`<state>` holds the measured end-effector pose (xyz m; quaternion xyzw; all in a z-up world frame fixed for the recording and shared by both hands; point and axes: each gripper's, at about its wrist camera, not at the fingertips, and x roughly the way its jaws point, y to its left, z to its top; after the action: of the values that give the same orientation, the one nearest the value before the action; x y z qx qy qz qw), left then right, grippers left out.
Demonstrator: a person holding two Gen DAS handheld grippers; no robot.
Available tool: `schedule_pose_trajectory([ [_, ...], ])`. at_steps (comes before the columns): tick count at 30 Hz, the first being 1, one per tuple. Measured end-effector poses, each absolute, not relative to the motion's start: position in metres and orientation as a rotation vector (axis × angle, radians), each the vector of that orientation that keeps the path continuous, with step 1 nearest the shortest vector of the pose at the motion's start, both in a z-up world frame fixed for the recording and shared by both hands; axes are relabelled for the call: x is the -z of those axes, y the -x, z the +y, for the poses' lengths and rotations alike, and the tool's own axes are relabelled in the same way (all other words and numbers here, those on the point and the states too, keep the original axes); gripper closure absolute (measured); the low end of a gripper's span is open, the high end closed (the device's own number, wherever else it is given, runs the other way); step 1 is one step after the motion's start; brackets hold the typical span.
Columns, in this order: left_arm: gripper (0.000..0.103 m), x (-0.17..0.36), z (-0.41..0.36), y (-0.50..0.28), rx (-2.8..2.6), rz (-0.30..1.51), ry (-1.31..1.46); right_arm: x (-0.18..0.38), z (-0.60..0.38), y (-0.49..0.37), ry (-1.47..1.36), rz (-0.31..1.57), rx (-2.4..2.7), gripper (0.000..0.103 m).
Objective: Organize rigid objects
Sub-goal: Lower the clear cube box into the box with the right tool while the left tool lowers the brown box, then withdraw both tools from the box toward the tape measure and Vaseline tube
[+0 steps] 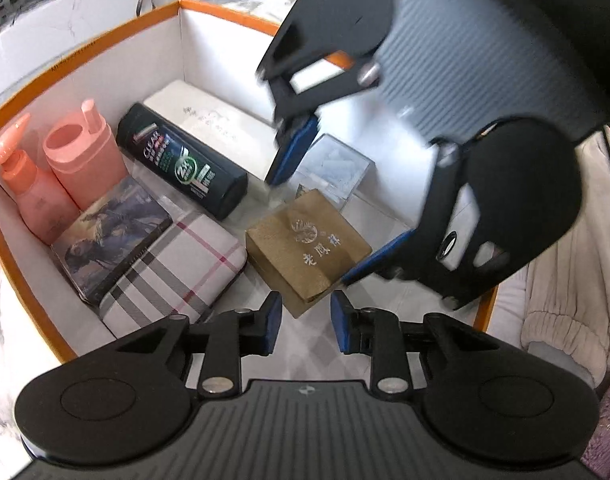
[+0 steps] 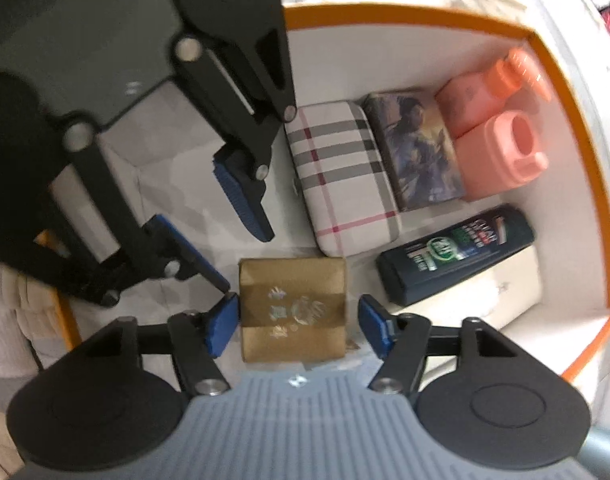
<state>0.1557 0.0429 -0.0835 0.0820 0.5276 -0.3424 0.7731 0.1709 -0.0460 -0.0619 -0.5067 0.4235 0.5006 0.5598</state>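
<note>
A gold gift box [image 1: 309,246] lies on the floor of an orange-rimmed white box [image 1: 105,46]. My right gripper [image 2: 299,326] is open, its blue pads on either side of the gold box [image 2: 293,314] with small gaps. It also shows in the left wrist view [image 1: 325,220], straddling the gold box from above. My left gripper [image 1: 307,324] is open and empty, just short of the gold box's near corner. In the right wrist view the left gripper [image 2: 221,228] hangs to the gold box's upper left.
Packed in the box are a plaid case [image 1: 177,266], a picture tin [image 1: 109,236], a dark shampoo bottle [image 1: 181,160], a pink pump bottle [image 1: 33,192], a pink cup [image 1: 83,152], a white box [image 1: 217,128] and a clear cube [image 1: 333,168]. Beige cloth [image 1: 573,280] lies outside.
</note>
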Motion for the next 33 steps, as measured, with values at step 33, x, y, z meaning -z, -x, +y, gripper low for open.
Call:
schedule_pose_trajectory([
  [33,0.078,0.011,-0.037,-0.117,0.638,1.000,-0.292,-0.016,-0.226,-0.134,0.461,0.911,-0.666,0.056],
])
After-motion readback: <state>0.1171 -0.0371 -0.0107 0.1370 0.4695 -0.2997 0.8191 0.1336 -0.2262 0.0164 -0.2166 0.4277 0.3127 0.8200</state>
